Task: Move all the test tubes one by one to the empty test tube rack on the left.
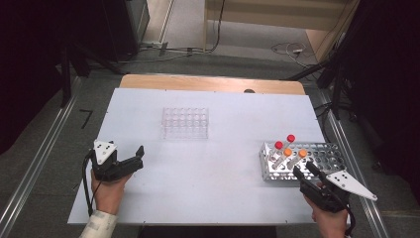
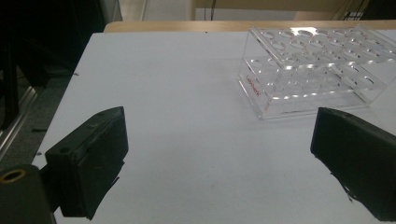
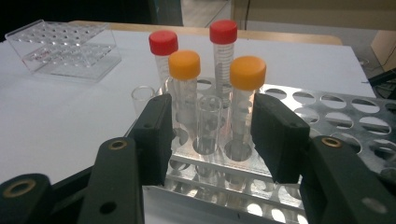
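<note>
White table (image 1: pixel 208 163) carries everything, with grey floor around it. At the near left, the left hand-held gripper (image 1: pixel 130 161) rests low over the table, its jaws spread wide with nothing between them. At the near right, the right hand-held gripper (image 1: pixel 304 171) stands at the near edge of the metal rack (image 1: pixel 322 151), jaws about half open around an uncapped clear tube (image 3: pixel 208 121) without pressing on it. Just behind stand two orange-capped tubes (image 3: pixel 184 65) and two red-capped tubes (image 3: pixel 223 32). Farther off, left of centre, sits a clear plastic rack (image 1: pixel 184 123).
</note>
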The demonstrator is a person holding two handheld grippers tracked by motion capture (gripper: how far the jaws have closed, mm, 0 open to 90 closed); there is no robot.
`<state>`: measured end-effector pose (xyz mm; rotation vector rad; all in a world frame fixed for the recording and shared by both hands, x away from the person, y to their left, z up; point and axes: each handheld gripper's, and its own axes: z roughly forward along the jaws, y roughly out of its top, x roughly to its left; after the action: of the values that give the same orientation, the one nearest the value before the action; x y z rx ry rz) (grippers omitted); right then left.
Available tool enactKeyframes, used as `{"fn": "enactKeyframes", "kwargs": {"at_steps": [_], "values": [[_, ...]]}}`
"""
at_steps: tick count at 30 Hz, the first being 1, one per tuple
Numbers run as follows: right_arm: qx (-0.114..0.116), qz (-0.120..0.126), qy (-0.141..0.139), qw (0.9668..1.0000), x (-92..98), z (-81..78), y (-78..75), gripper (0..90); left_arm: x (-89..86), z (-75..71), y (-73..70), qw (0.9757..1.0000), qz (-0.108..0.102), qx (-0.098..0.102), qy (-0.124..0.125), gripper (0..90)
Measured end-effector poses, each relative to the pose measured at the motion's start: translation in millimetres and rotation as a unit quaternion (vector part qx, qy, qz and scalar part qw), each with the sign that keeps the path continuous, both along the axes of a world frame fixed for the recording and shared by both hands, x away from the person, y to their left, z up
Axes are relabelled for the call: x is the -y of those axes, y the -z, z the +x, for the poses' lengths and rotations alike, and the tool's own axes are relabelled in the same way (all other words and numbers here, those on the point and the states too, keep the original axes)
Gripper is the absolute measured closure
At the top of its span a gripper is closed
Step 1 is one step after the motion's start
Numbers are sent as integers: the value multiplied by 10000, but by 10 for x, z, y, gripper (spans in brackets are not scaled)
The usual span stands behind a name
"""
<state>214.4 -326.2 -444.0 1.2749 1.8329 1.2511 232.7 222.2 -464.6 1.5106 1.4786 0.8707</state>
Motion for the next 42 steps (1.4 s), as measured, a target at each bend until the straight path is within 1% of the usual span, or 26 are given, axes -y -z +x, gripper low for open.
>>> {"fn": "enactKeyframes", "kwargs": {"at_steps": [2, 4, 7, 11, 15, 20, 23, 27, 33, 37, 42], "values": [[-10, -44, 10, 10000, -16, 16, 32, 491, 3, -2, 3, 10000, 34, -6, 5, 44], [43, -132, 47, 9999, -31, 28, 60, 515, 4, -2, 4, 10000, 34, -3, 2, 44], [19, -146, 22, 9999, -44, 48, 92, 548, 6, -4, 4, 10000, 34, 4, -3, 44], [40, -177, 12, 9998, -70, 67, 114, 589, 7, -8, 1, 10000, 19, 29, -14, 44], [3, -265, 20, 9996, -87, 93, 144, 594, 12, -11, -2, 10000, 27, 31, -25, 44], [-43, -280, -12, 9996, -103, 121, 177, 631, 18, -10, 2, 10000, 29, 37, -19, 44], [-43, -330, -29, 9994, -121, 134, 194, 632, 24, -10, 3, 10000, 15, 44, -9, 44], [-69, -325, -10, 9994, -123, 144, 205, 641, 28, -11, 3, 10000, 16, 43, -2, 44], [-147, -351, 5, 9993, -128, 166, 227, 682, 29, -12, 3, 10000, 27, 39, -4, 44], [-135, -365, 18, 9992, -127, 184, 234, 720, 30, -14, 2, 10000, 30, 47, -14, 44], [-150, -370, 5, 9992, -139, 182, 223, 727, 27, -17, -1, 10000, 35, 47, -29, 44]]}}
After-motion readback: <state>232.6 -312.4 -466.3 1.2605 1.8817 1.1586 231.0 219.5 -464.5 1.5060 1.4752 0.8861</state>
